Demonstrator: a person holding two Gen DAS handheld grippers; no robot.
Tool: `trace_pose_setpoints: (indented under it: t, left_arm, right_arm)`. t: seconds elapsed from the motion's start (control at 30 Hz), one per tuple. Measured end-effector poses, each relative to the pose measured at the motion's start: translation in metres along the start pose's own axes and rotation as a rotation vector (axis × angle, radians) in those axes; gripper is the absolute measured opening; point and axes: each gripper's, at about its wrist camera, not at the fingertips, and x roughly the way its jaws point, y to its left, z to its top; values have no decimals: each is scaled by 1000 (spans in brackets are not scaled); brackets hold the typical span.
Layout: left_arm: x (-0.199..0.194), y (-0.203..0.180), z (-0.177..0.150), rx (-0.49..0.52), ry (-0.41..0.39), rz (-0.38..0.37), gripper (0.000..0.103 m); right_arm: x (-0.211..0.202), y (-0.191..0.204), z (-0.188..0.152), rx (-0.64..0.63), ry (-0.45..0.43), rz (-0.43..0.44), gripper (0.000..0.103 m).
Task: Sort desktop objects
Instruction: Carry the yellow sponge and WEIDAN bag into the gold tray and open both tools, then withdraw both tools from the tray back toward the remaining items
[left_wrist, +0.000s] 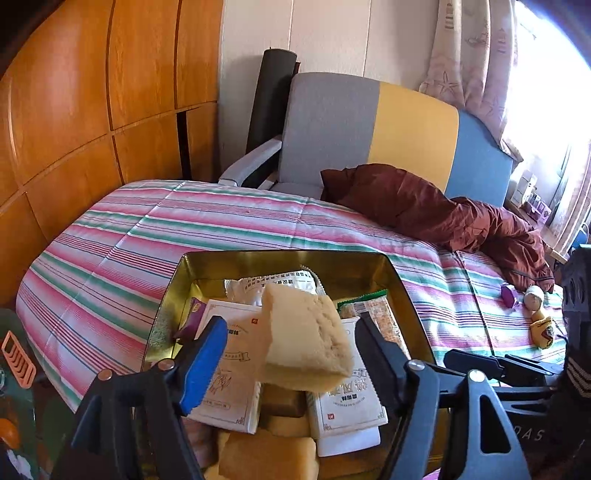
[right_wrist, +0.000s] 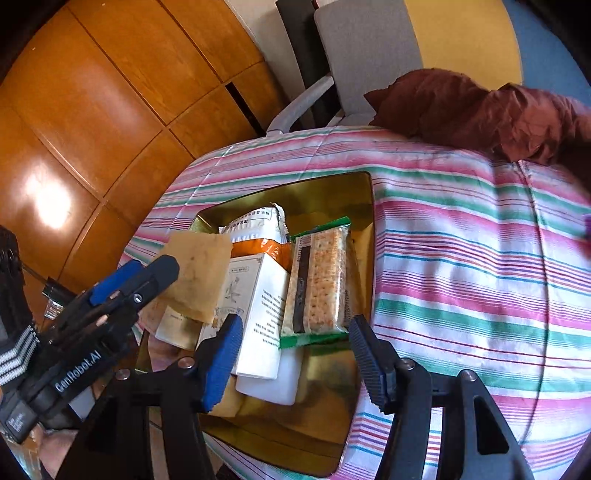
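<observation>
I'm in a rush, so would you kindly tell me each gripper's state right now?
Left gripper: open, pale spongy block between its fingers, not clamped.
Right gripper: open, holding nothing.

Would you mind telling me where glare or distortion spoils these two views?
Left wrist view: the window blows out white at the right, and the wardrobe panels bow. Right wrist view: a glare patch on the wardrobe, striped cover curved by the fisheye.
</observation>
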Motion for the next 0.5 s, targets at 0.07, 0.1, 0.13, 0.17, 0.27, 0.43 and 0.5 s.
trace_pose_setpoints:
  t: [0.07, 0.1, 0.13, 0.17, 0.27, 0.43, 0.5]
  left_arm:
    - [-5, -1, 0, 1, -7, -4, 82]
    - [-9, -2, 0, 0, -13, -6, 82]
    - [-12, -3, 0, 3, -21, -7, 82]
    - [-14, -4, 0, 6, -25, -6, 82]
    - [-20, -7, -1, 13, -34, -8, 82]
    - [-35, -16, -2, 22, -53, -28, 82]
    - [-40, -23, -2, 37, -62, -36, 82]
  right_arm:
    - [-6, 0, -3, -8, -14, -12, 62]
    - [-9, 0, -5, -11, -22, -18, 62]
    - [-12, 0, -7, -14, -30, -26, 62]
    - [-15, 0, -8, -17, -37, -36, 62]
    - [-23, -1, -13, -22, -53, -52, 62]
    - [-36, -8, -22, -22, -77, -86, 62]
    - [-42, -14, -25, -14, -87, -102, 62]
